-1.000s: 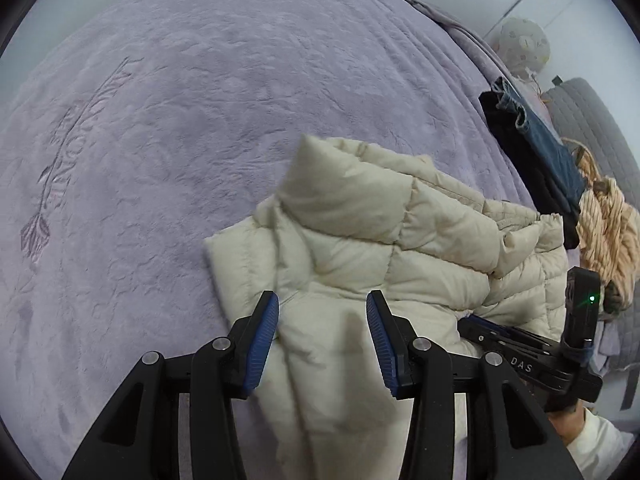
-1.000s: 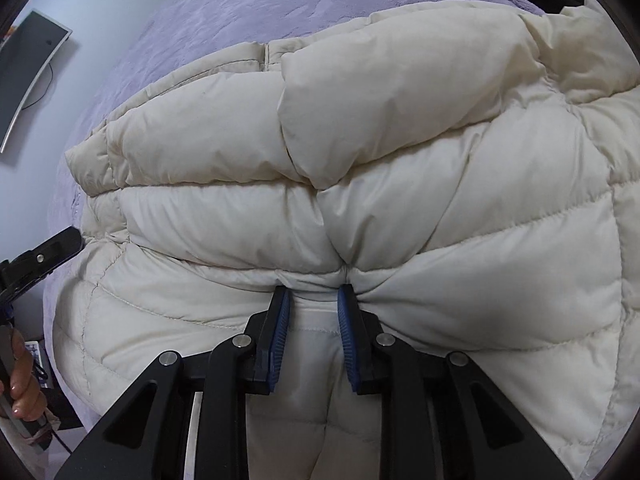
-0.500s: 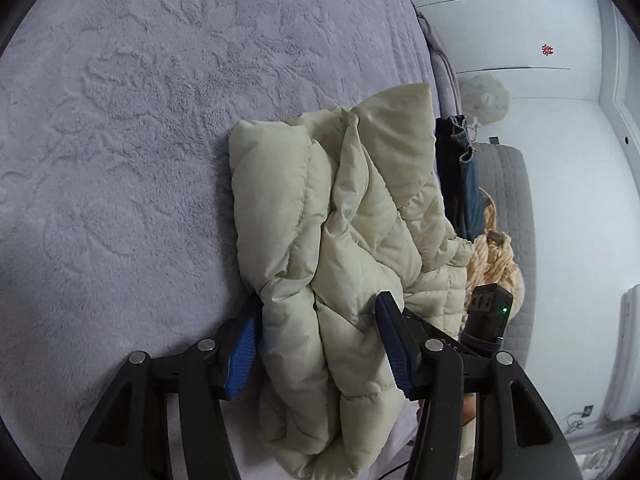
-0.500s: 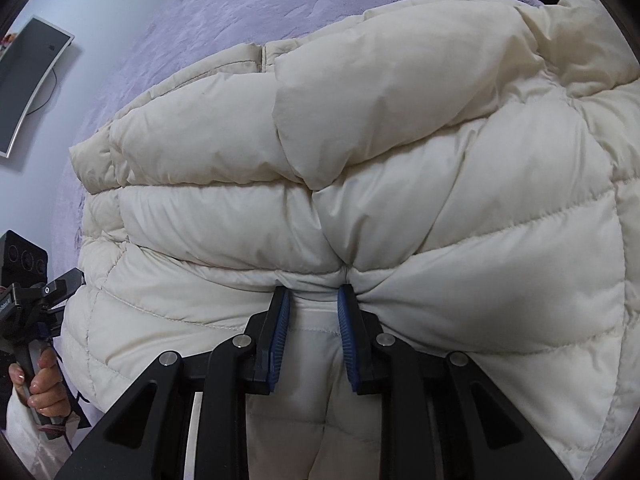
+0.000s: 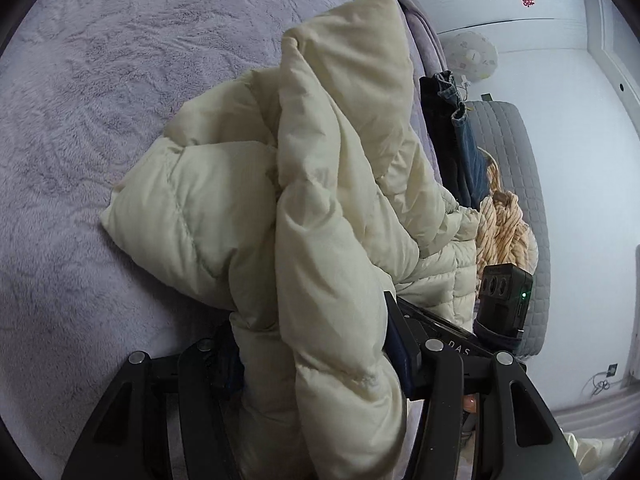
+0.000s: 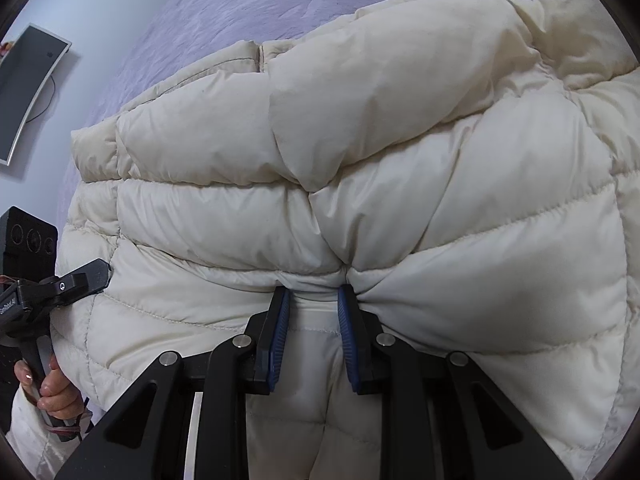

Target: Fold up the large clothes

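Observation:
A cream puffer jacket (image 5: 320,200) lies bunched on the lavender bed cover (image 5: 100,80). My left gripper (image 5: 310,328) is low at its near end. Its jaws stand apart, and a thick puffy fold fills the gap and spills over the fingers, hiding the left pad. In the right wrist view the jacket (image 6: 360,160) fills most of the picture. My right gripper (image 6: 313,292) is shut on a pinch of its fabric, with creases gathering at the blue pads. The left gripper (image 6: 80,280) shows at the jacket's left edge, held by a hand (image 6: 48,392).
Dark jeans (image 5: 460,132) and a tan knitted garment (image 5: 500,232) lie at the bed's right edge beside a grey quilted cushion (image 5: 520,160). A curved screen (image 6: 28,88) hangs on the wall. The lavender cover (image 6: 280,0) stretches beyond the jacket.
My left gripper has sunk and tipped forward onto the jacket, so the fold now sits between its jaws. Its jaws widened a little. The right gripper kept still with its pinch.

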Demonstrator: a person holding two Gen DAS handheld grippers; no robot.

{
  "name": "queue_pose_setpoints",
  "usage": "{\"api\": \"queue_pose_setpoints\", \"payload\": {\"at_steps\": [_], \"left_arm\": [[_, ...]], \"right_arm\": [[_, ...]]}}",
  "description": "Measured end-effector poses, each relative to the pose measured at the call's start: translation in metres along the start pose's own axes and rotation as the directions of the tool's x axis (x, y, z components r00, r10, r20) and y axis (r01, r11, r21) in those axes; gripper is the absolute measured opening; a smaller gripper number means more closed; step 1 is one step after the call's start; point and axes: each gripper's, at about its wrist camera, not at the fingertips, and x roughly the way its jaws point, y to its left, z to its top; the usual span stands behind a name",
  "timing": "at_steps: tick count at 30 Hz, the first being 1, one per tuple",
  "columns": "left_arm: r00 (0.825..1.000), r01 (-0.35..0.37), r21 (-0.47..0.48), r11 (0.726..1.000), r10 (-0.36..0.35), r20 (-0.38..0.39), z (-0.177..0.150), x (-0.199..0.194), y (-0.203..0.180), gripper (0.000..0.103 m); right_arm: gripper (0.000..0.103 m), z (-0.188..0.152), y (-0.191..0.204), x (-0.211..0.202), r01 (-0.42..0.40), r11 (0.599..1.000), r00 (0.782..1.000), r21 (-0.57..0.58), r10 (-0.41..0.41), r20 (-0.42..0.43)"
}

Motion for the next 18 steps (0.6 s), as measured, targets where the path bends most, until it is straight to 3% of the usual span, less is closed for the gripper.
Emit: {"api": "queue_pose_setpoints", "payload": {"at_steps": [2,4,7,13,18], "left_arm": [[1.000,-0.013,0.015,1.000,0.012,0.027,-0.003,0.000,-0.005,0.052],[0.998,-0.028,0.055,0.998,0.025,0.051,-0.006,-0.001,-0.021,0.035],[0.997,-0.011,0.098,0.995,0.004,0.077,-0.009,-0.008,-0.042,0.025],[0.994,-0.003,0.229,0.974,-0.021,0.106,-0.013,-0.015,-0.114,0.022],[0.996,-0.041,0.327,0.944,0.011,0.093,-0.020,-0.001,-0.174,0.022]], "right_arm": [[0.026,0.000,-0.001,0.000,-0.006,1.000,1.000,0.004,0.006,0.001],[0.026,0.000,-0.002,0.001,-0.011,1.000,1.000,0.004,0.011,0.001],[0.026,0.000,-0.005,0.001,-0.024,1.000,1.000,0.008,0.024,0.002],[0.026,0.000,-0.016,-0.001,-0.072,0.997,0.997,0.038,0.072,0.007],[0.026,-0.002,-0.034,-0.001,-0.172,0.978,0.985,0.119,0.171,0.020]]}}
